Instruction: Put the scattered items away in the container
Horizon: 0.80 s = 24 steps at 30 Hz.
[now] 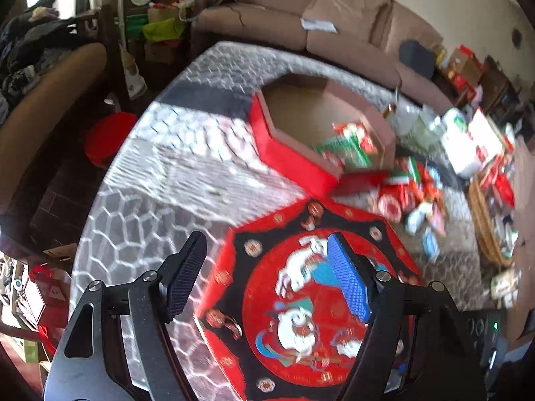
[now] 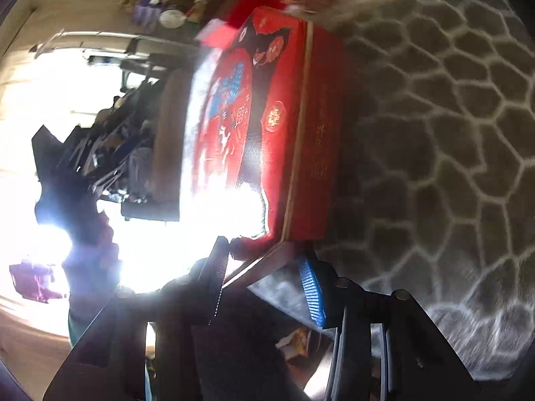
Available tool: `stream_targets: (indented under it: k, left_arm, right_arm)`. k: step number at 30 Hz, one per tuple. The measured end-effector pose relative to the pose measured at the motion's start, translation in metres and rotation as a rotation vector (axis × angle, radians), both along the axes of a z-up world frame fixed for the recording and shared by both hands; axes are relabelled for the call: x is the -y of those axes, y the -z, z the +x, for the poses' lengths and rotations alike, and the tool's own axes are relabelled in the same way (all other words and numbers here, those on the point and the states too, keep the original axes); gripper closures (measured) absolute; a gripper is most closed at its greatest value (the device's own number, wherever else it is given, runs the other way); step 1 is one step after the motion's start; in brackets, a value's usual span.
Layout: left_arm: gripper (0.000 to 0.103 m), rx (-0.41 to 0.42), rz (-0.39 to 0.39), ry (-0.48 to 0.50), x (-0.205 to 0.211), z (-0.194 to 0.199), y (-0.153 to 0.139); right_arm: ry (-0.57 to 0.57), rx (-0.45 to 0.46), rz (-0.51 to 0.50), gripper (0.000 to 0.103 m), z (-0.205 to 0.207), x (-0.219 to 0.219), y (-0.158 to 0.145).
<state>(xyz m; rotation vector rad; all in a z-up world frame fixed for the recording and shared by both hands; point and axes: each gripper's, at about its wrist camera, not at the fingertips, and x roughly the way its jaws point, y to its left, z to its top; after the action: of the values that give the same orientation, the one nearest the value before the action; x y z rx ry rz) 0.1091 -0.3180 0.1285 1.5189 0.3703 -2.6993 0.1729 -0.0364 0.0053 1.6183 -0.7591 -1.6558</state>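
From my remote station I saw a brown sofa [image 1: 334, 30] along a pale wall [image 1: 478, 3]; a grey cobble-patterned table covering [image 1: 150, 200] lay sunlit; a wooden chair [image 1: 43, 107] stood at left; glare from a bright window [image 2: 67, 100] washed out the right wrist view.

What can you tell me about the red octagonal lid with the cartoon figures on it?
The lid is glossy red cardboard, octagonal, with a black scalloped border, round gold medallions and white, blue and green cartoon figures in a red circle. Its side wall carries gold characters. It sits on the patterned tablecloth next to the open red box. In the right wrist view, the right gripper straddles its near corner. The left gripper hovers open above it.
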Motion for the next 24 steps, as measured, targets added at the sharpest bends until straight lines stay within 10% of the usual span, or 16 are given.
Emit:
stream_targets:
  k: [18,24]
  left_arm:
    - [0.030,0.136,-0.084,0.040,-0.056,-0.004,0.067]
    - [0.024,-0.037,-0.048,0.136,-0.097,0.002,0.026]
  right_arm:
    - [-0.018,-0.200,0.197,0.060,-0.026,-0.019,-0.039]
    - [0.092,-0.383,0.344,0.045,-0.052,-0.099,-0.081]
